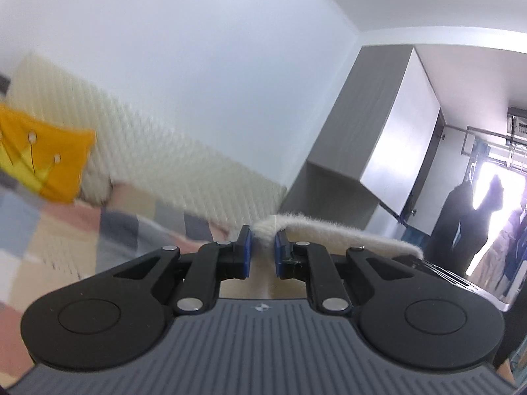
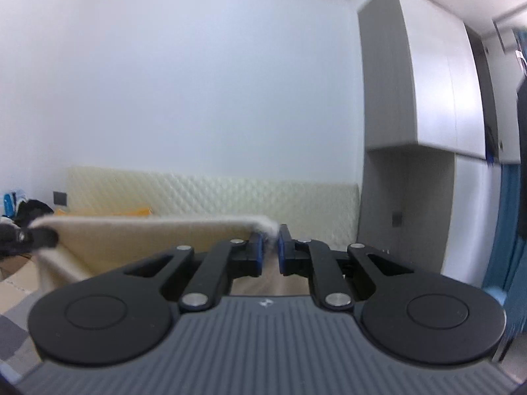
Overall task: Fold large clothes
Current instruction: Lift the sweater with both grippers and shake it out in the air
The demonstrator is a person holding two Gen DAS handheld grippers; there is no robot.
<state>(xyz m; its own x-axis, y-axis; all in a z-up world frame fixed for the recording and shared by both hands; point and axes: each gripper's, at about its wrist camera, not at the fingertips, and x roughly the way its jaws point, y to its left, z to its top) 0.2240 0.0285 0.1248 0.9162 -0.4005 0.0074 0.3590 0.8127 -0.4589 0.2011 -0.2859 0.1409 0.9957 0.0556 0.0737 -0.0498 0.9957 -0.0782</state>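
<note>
Now the garment's (image 2: 148,243) fuzzy top edge runs taut and level between the two grippers. Left gripper (image 1: 263,251) and right gripper (image 2: 270,250) each have jaws clamped on one end, held up above the bed (image 1: 66,230).

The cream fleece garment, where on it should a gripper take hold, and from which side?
Grip the cream fleece garment on its fuzzy top edge, near the ends, coming at the edge head-on. That edge is a thin, firm band stretched level between the left gripper and right gripper, both already pinching it, so the cloth below hangs flat.
</note>
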